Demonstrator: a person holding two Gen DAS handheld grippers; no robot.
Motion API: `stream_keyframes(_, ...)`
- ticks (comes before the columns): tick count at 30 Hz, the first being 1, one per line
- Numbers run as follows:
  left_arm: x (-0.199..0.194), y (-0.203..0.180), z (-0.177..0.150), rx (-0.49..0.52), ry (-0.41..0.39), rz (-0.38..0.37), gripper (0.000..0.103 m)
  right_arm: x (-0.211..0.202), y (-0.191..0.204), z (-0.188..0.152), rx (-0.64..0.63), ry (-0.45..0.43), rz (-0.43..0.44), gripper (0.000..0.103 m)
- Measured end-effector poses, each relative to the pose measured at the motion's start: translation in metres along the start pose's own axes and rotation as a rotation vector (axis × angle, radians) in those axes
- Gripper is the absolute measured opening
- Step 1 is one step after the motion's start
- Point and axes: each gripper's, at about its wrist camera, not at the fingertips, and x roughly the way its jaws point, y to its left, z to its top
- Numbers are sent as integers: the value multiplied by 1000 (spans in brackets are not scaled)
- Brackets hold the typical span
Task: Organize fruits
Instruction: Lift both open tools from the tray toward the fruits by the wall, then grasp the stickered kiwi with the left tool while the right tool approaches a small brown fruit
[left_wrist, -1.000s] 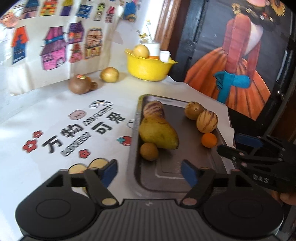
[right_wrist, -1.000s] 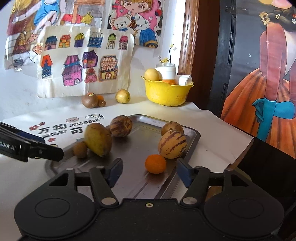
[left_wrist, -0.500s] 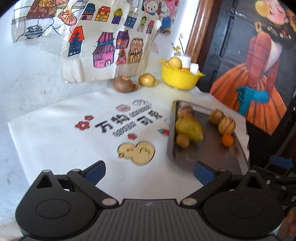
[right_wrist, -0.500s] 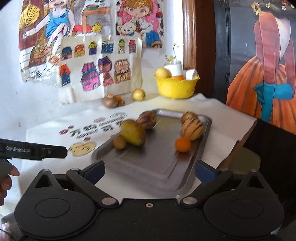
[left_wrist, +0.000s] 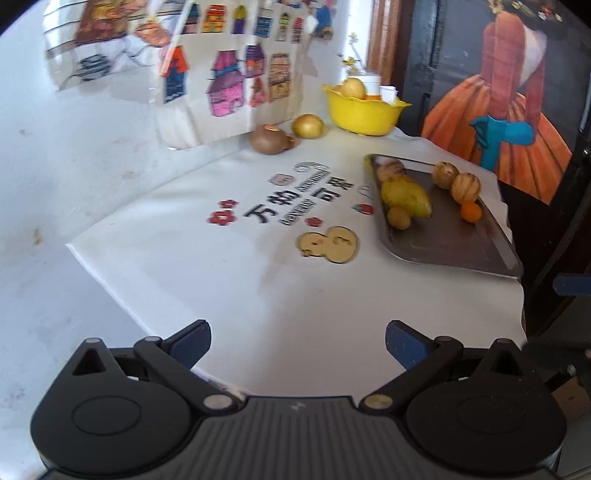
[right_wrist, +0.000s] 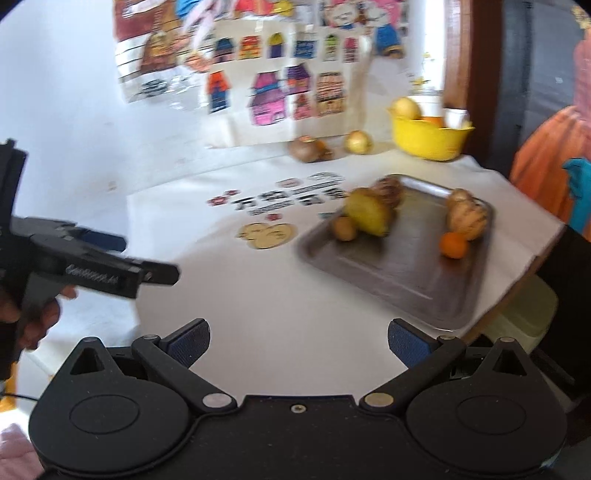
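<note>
Both the left gripper (left_wrist: 297, 343) and right gripper (right_wrist: 298, 341) hang spread and empty, well short of the fruit-laden metal tray (left_wrist: 454, 247), so the sorting looks, through blur, finished or between picks.

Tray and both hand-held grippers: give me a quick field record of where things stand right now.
tray: on the white cloth, near the table's right edge
on tray: mango, small orange, small brown fruit, three striped round fruits
yellow bowl: behind the tray, holds fruit
left hand-held gripper: open, empty, short of the tray
right hand-held gripper: open, empty
</note>
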Motion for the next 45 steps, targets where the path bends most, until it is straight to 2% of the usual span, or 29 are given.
stream_keyframes(3,-12,15,13,-2,-3,20,103,-13,6,24,-36,28,39,102)
stream_keyframes(7,-38,33,47,8,-56,61,103,-50,2,81,-76,-28,22,102)
stream_keyframes(9,-50,39,68,12,-91,66,103,-69,-5,117,-53,-75,14,102)
stream_keyframes(13,-64,46,112,21,-140,34,103,-88,-28,191,61,-124,66,102)
stream_keyframes(19,-54,53,172,26,-182,21,103,-73,-53,286,75,-109,135,103)
stream_keyframes(24,-13,58,203,-24,-187,-18,103,-39,-78,337,95,-121,173,103)
stream_keyframes(29,59,52,210,0,-183,-70,103,37,-111,346,176,-68,197,103)
stream_keyframes(34,133,39,203,88,-188,-64,103,129,-147,326,317,47,216,102)
stream_keyframes(37,164,30,203,164,-206,-57,103,175,-161,312,368,106,225,102)
stream_keyframes(45,218,8,213,351,-266,-47,103,270,-195,293,535,174,247,101)
